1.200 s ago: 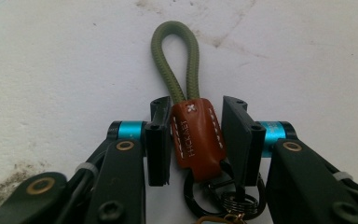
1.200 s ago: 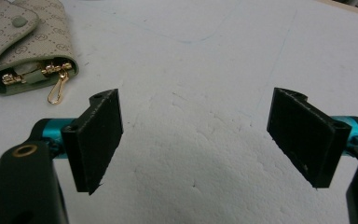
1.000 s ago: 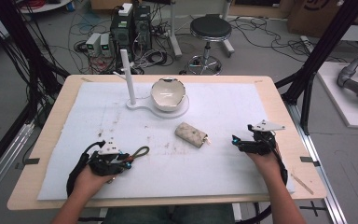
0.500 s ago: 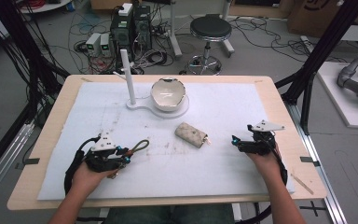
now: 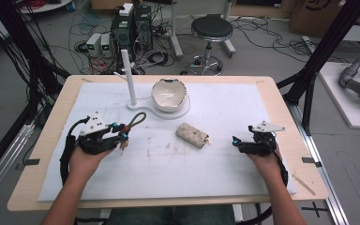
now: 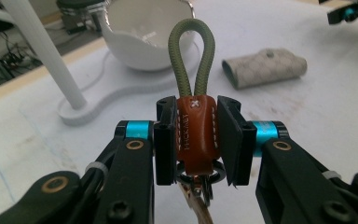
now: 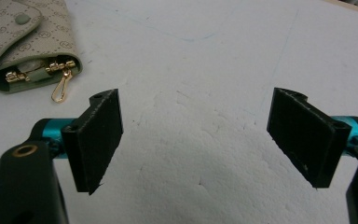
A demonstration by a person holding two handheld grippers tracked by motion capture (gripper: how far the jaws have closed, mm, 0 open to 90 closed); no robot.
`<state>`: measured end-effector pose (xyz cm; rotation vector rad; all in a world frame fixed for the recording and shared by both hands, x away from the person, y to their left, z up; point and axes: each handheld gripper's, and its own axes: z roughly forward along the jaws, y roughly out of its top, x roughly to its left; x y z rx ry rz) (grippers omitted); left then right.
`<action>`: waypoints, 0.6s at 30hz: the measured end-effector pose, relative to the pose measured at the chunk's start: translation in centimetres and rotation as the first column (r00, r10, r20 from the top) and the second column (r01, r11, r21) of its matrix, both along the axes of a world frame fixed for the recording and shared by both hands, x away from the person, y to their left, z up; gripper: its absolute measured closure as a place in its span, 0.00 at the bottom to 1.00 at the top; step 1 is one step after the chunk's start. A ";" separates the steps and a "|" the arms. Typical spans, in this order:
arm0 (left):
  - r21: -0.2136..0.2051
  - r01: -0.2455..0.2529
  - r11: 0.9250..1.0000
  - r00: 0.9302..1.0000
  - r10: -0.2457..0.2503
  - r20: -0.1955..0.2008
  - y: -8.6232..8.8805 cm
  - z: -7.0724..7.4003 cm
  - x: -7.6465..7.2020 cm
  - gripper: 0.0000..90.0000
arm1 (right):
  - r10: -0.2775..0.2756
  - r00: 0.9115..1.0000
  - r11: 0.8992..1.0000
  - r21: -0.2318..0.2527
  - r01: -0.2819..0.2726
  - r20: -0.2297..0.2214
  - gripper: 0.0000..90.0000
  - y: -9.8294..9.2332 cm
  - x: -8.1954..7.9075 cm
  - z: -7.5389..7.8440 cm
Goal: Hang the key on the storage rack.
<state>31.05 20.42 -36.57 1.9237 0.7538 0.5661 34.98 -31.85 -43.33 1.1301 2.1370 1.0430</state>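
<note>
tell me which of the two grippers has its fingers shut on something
The left gripper: its fingers clamp the brown leather key fob with the green cord loop. The right gripper stands open over bare mat.

The left tool [image 5: 122, 136] has risen toward the frame's upper left, lifting the keychain [image 5: 135, 121] off the bench [image 5: 262, 86].

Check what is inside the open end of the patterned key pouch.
In the right gripper view, the key pouch shows gold clasps, a green lining and one gold hook hanging out. The flap covers everything deeper inside.
</note>
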 end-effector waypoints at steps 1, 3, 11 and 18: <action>0.000 0.000 1.000 1.000 0.000 0.000 0.0 0.0 0.0 0.77 | 0.000 1.000 1.000 0.000 0.000 0.000 0.20 0.0 0.0 0.0; -0.009 -0.011 1.000 1.000 0.011 0.022 0.0 0.8 0.5 0.77 | -0.008 1.000 1.000 0.008 0.008 0.001 0.20 -0.1 0.0 0.0; -0.026 -0.063 0.998 0.995 0.065 0.071 0.6 2.8 2.2 0.77 | -0.009 1.000 1.000 0.014 0.009 -0.001 0.20 0.0 -0.2 0.1; -0.037 -0.089 0.995 0.991 0.092 0.097 0.9 4.4 3.3 0.77 | -0.012 1.000 1.000 0.019 0.012 0.007 0.20 0.0 -0.1 0.1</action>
